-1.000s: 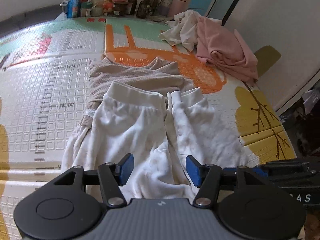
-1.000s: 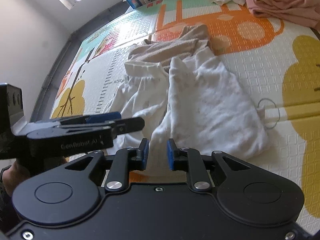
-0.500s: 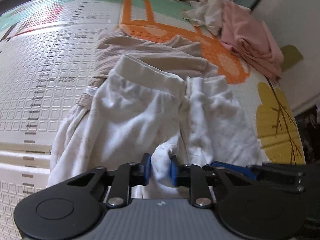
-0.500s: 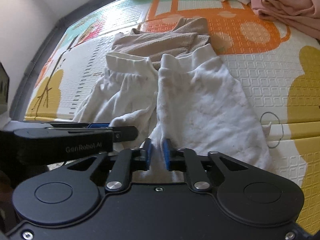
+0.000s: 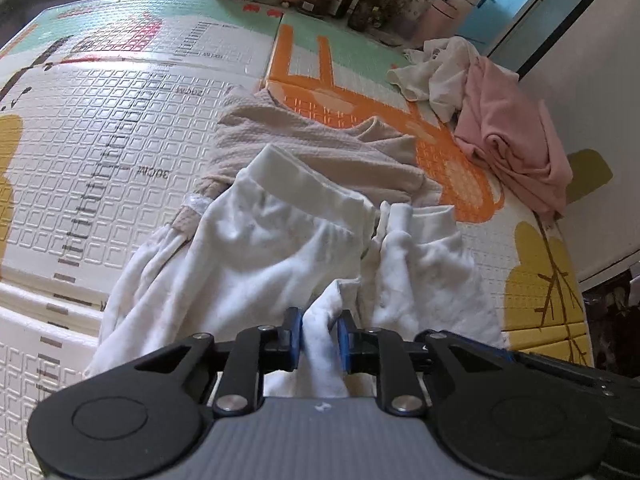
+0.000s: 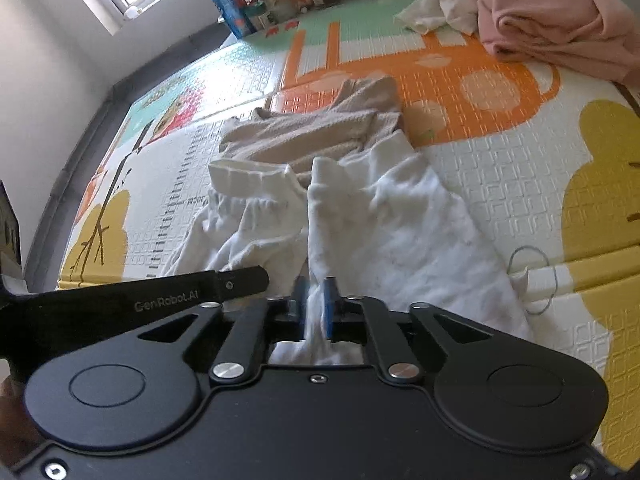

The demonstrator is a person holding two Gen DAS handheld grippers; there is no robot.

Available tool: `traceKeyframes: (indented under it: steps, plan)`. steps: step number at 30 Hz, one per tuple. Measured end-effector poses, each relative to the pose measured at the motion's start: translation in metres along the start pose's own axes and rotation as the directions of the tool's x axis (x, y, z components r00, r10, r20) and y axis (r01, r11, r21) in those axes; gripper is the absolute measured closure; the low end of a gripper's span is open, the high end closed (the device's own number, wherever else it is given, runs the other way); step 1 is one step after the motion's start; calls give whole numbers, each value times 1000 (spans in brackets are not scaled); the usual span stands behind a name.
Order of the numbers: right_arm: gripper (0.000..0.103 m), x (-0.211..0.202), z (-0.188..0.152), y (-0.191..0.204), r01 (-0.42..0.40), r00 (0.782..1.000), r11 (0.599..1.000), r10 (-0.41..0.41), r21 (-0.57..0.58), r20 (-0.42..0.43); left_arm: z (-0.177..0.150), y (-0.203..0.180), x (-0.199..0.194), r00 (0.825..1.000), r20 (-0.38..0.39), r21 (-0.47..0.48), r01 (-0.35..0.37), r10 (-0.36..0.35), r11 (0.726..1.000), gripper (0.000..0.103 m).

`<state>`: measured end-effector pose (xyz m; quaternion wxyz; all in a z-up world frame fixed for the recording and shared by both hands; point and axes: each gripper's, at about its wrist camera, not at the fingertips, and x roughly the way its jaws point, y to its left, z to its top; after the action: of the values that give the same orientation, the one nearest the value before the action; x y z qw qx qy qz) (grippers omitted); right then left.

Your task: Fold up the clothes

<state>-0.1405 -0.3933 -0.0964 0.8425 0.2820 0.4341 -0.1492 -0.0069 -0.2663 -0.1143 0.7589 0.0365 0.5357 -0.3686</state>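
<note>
The soft white cotton trousers [image 5: 304, 248], limp and light, are lying on the patterned foam play mat [image 5: 120, 128], partly over a beige knitted garment [image 5: 304, 144]. The near hem is being pinched by both the left tool [image 5: 319, 336] and the right tool [image 6: 315, 300], each clamped on bunched cloth after a slight easing of the jaws; a hold at hem or waistband is judged best.

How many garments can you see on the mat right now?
4. White pants nearest, pinched in both grippers' jaws; beige top partly under their waistband; pink garment and white garment heaped at the far right. The heap may hide more.
</note>
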Motion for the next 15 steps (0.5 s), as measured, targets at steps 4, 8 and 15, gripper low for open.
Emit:
traceKeyframes:
  steps: [4, 8, 15]
  plan:
    - [83, 3, 11, -2, 26, 999, 1000, -26, -15, 37, 7, -6, -7, 999, 50, 25, -11, 9, 1000, 68]
    - [82, 9, 23, -4, 40, 998, 999, -40, -6, 46, 17, -9, -15, 991, 126, 42, -47, 41, 998, 54]
    - [73, 22, 39, 2, 81, 994, 996, -79, -26, 72, 37, 7, -10, 979, 169, 27, -119, 113, 993, 45]
